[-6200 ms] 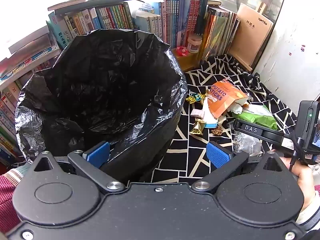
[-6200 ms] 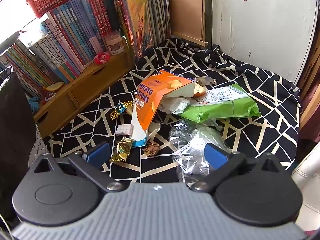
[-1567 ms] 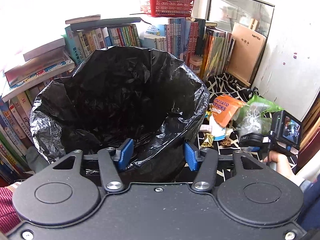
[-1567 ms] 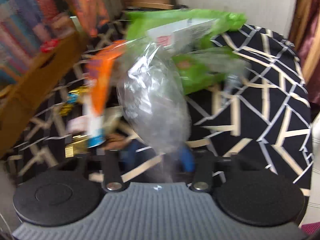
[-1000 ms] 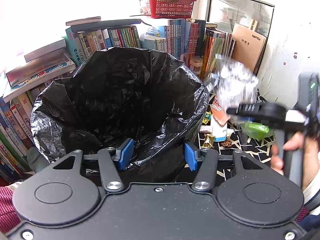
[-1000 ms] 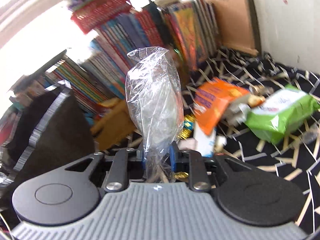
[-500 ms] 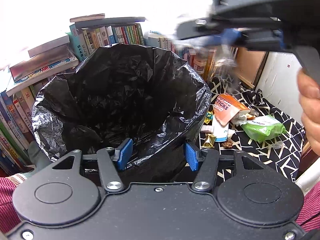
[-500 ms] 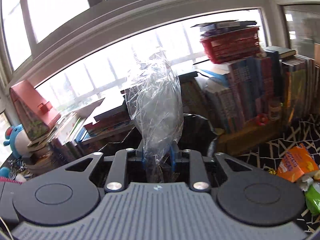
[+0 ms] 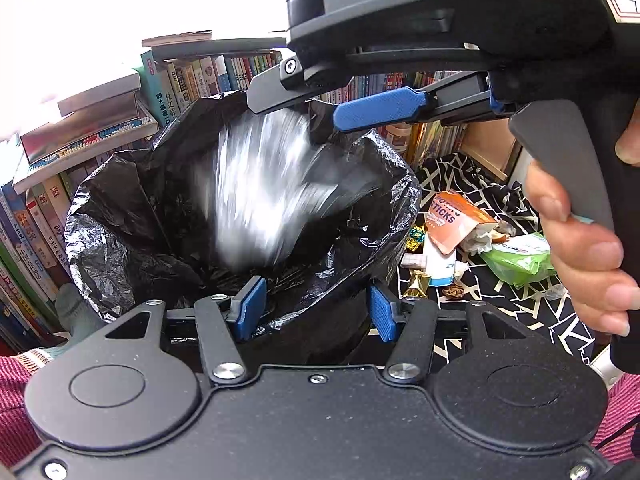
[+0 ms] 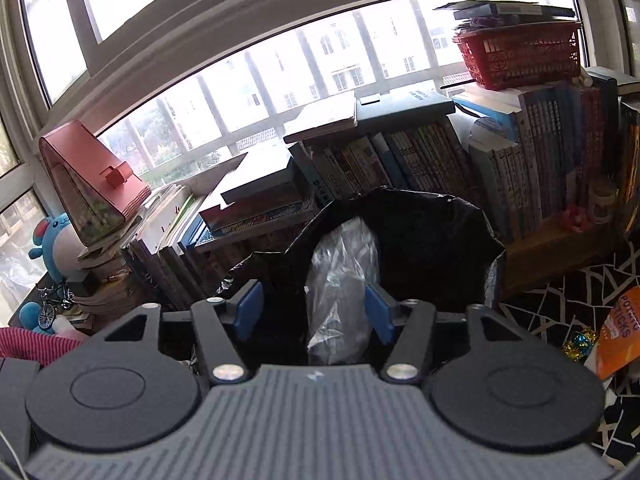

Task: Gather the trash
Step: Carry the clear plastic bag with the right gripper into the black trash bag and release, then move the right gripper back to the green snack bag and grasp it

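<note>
In the left wrist view, the left gripper (image 9: 314,312) is seen clamped on the near rim of the black bin bag (image 9: 132,216), with the crumpled plastic of the rim pinched between its blue pads. A clear plastic bag (image 9: 256,200) is seen as a bright blurred streak inside the open mouth of the bin bag, below the right gripper (image 9: 320,100), which is held above the bin by the person's hand (image 9: 580,240). Only one blue pad of the right gripper is clearly shown here, and nothing is gripped by it. To the right of the bin, on the black-and-white patterned cloth (image 9: 500,312), the remaining litter is spread: an orange snack packet (image 9: 448,220), a green packet (image 9: 516,258) nearer the cloth's right edge, and a gold wrapper (image 9: 416,282) close to the bin. Rows of books (image 9: 188,80) are ranged behind the bin.

In the right wrist view, the jaws of the right gripper (image 10: 314,314) are shown parted and opening. The clear plastic bag (image 10: 344,272) is seen between them, over the dark mouth of the bin bag (image 10: 440,232), lying close against the right pad and well clear of the left one. The orange snack packet (image 10: 618,332) is cut off at the right edge. A red basket (image 10: 520,52) is set on top of the books (image 10: 420,152) before the window.
</note>
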`<state>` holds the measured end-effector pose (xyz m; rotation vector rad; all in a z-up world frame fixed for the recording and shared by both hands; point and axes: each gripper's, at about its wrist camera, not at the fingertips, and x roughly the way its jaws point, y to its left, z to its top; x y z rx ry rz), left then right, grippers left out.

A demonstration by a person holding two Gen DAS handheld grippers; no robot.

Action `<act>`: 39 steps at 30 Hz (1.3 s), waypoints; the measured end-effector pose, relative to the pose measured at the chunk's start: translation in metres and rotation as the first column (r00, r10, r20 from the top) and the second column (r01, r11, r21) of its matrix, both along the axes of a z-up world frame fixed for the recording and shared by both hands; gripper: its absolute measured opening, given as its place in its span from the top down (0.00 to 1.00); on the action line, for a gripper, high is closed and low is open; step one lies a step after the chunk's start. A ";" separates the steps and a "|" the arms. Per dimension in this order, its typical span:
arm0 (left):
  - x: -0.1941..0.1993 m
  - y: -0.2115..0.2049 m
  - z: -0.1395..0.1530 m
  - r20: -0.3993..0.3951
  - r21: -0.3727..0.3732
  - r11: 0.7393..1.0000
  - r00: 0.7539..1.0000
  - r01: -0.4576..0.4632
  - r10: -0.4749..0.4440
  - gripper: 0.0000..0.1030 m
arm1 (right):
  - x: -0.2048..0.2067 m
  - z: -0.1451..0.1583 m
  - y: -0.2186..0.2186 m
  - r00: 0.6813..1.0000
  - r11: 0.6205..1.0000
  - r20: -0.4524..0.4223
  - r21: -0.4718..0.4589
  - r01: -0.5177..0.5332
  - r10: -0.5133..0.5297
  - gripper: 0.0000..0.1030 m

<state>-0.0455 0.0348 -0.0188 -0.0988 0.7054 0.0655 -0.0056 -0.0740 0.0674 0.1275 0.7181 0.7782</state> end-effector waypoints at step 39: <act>0.003 0.001 -0.002 0.001 0.016 1.000 1.000 -0.021 0.021 0.41 | 0.096 -0.151 -0.285 0.385 0.439 -0.216 -0.354 0.826 -0.897 0.14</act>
